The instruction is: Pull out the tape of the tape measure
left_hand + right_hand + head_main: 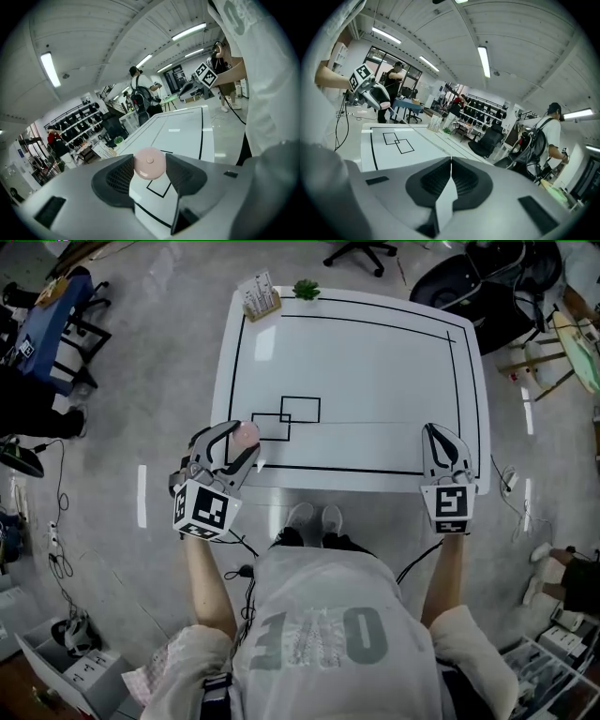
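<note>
A round pink tape measure [247,434] sits between the jaws of my left gripper [241,441], which is shut on it over the white table's [375,362] near left edge. In the left gripper view the pink disc [149,164] is pinched between the two dark pads, with a small button on its face. No tape shows outside the case. My right gripper [441,440] hovers at the table's near right edge. Its jaws [451,161] are shut with nothing between them. From the right gripper view, the left gripper [374,95] is far off to the left.
Black border lines and two overlapping squares [287,415] are drawn on the table. A card stand [260,294] and a small green plant [306,290] stand at its far edge. Cables, chairs and boxes lie on the floor around. People stand by the shelves in the background.
</note>
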